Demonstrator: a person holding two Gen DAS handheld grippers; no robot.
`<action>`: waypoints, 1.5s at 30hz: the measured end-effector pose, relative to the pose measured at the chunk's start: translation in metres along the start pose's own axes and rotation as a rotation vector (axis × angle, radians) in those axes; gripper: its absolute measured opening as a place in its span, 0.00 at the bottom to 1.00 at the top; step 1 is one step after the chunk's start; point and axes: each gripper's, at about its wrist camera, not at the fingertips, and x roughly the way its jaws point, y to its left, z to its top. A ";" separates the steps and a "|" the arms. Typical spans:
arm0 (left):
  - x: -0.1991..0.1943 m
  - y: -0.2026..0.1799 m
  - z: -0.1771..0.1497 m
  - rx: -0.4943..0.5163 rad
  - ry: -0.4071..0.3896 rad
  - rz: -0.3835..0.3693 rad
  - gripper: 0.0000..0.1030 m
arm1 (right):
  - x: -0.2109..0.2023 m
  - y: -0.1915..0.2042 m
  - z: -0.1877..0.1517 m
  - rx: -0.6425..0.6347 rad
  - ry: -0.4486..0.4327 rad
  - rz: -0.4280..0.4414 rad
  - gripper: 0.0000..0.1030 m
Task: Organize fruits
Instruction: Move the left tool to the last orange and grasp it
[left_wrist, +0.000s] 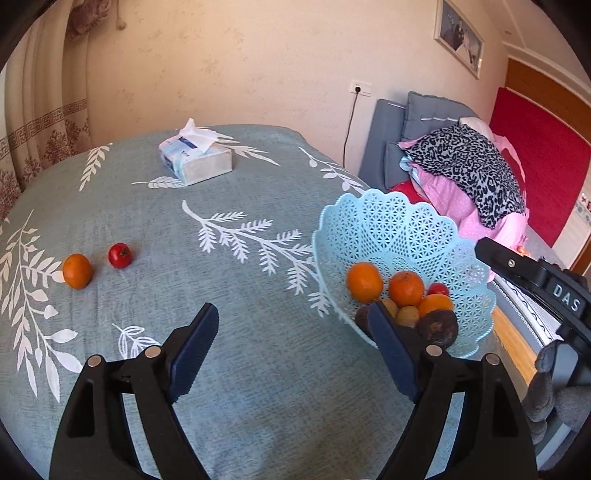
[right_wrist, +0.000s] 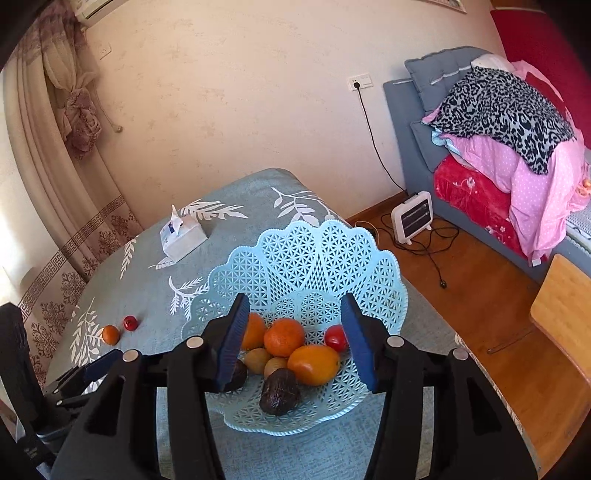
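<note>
While the left gripper fills the bottom of the left wrist view with its blue-padded jaws spread wide and nothing between them, only bare leaf-printed grey-green tablecloth shows in the gap. The right-hand pad overlaps the near left rim of the pale blue lattice plastic basket, which sits at the right of that frame. To the left of the gripper and farther up the cloth, at the left edge of the frame, a loose small orange mandarin lies just beside a small red tomato-like fruit, apart from each other and well clear of the pads. Beyond them, upper centre, stands a white tissue box.

In the right wrist view the right gripper hangs over the basket's bowl at lower centre, jaws apart and empty. Between and below the pads lie a dark wrinkled fruit, a large orange fruit, a round mandarin and a red fruit.
</note>
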 end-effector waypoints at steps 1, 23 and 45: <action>0.000 0.006 0.000 -0.012 -0.001 0.019 0.82 | -0.002 0.006 -0.002 -0.026 -0.010 -0.001 0.54; -0.012 0.159 -0.012 -0.270 -0.003 0.277 0.83 | 0.011 0.119 -0.050 -0.330 0.037 0.151 0.58; 0.031 0.220 0.011 -0.292 0.060 0.385 0.83 | 0.028 0.157 -0.073 -0.400 0.123 0.224 0.58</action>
